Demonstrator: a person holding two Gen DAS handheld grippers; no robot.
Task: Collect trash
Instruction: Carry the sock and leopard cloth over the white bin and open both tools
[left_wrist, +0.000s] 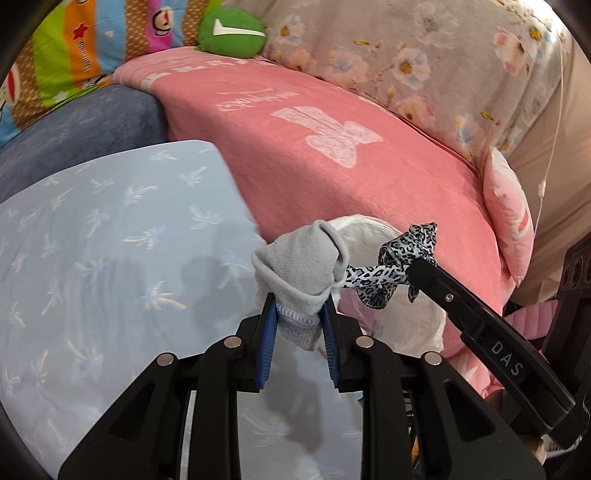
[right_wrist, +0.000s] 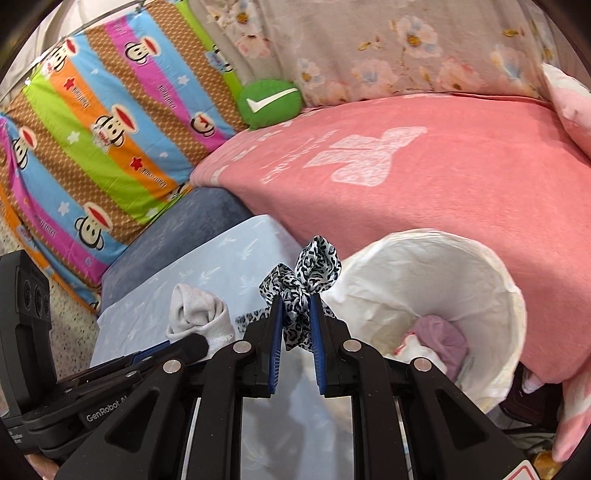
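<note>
Between the left gripper (left_wrist: 297, 312) fingers a grey sock (left_wrist: 299, 271) is pinched; the right gripper (right_wrist: 297, 314) is clamped on a leopard-print ribbon (right_wrist: 301, 280). Just right of and beyond both sits the lined bin (right_wrist: 491, 295). Carry each fully over its rim before letting go, ribbon first.

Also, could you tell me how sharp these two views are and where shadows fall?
Left wrist view: sock crisp, soft shadows on the blue sheet, its far edge smeared. Right wrist view: leopard strip sharp, bin liner evenly lit; both bend at the rim.
</note>
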